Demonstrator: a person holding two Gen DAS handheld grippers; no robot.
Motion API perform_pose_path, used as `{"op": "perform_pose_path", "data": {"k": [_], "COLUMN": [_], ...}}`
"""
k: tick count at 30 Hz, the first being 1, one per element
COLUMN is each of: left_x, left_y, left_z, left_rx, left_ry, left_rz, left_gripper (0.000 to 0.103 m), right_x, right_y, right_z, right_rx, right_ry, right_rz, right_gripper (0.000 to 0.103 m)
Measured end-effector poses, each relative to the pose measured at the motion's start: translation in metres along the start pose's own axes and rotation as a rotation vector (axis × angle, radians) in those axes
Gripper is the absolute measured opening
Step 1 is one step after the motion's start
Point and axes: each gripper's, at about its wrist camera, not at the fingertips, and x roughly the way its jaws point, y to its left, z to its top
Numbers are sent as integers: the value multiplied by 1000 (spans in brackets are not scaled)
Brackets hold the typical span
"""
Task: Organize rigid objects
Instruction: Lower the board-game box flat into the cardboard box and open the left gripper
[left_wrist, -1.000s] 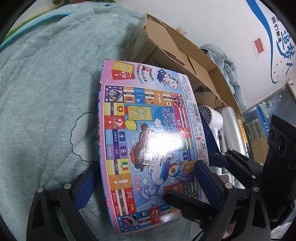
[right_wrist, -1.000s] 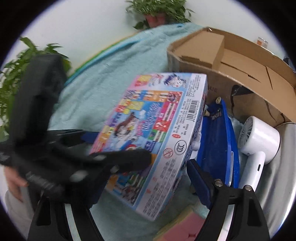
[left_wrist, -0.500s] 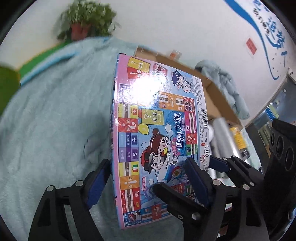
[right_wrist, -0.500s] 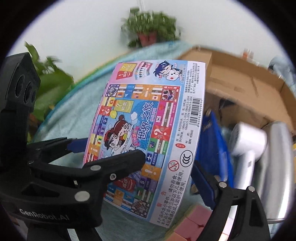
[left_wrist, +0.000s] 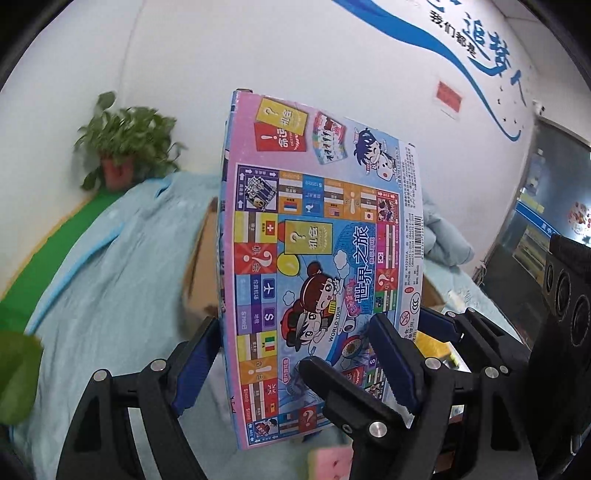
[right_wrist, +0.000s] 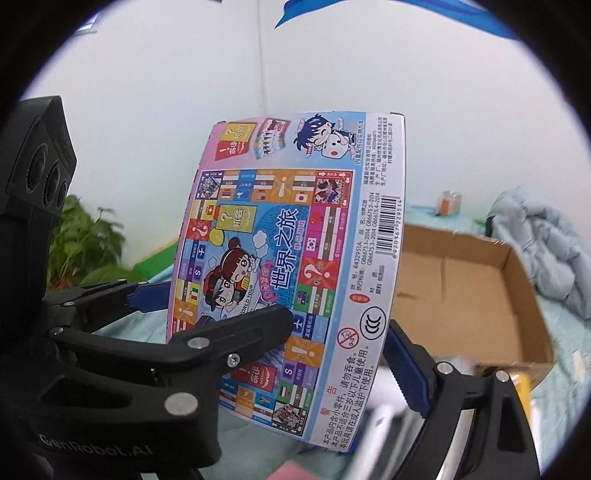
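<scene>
A colourful board game box (left_wrist: 317, 258) (right_wrist: 288, 258) hangs in the air, its far end tipped up against the white wall. My left gripper (left_wrist: 295, 332) (right_wrist: 210, 308) is shut on its near end, one blue pad (left_wrist: 195, 354) at the left edge and the other finger (left_wrist: 391, 362) across the printed face. My right gripper (right_wrist: 295, 354) holds the same end from the right. Its right finger (right_wrist: 406, 369) presses the box's right edge, and its left finger is hidden behind the left gripper.
An open cardboard box (right_wrist: 480, 295) (left_wrist: 199, 266) lies on the light blue quilt (left_wrist: 110, 277) just beyond. A potted plant (left_wrist: 122, 155) stands by the wall. Crumpled pale clothing (right_wrist: 546, 240) is at the far right. A pink block (left_wrist: 328, 461) lies below the grippers.
Both grippers have risen together with the board game box, lifting it off the quilt and tilting its far end upward. The left jaws narrowed onto the box.
</scene>
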Motion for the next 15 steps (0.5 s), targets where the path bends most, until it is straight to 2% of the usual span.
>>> {"op": "perform_pose_path", "data": {"k": [4, 7, 12, 15], "left_x": [32, 62, 128, 154], "left_y": [-23, -33, -29, -27], "left_z": [25, 43, 77, 84], "left_rx": [29, 39, 34, 33], "left_ry": [13, 42, 102, 134], "left_rz": [-21, -33, -43, -35], "left_gripper": [79, 79, 79, 79], "right_x": [10, 32, 62, 86], "right_y": [-28, -39, -68, -83], "right_z": [14, 24, 40, 44], "right_rx": [19, 24, 33, 48], "right_ry": [-4, 8, 63, 114], "right_rz": [-31, -50, -66, -54], "right_gripper": [90, 90, 90, 90]}}
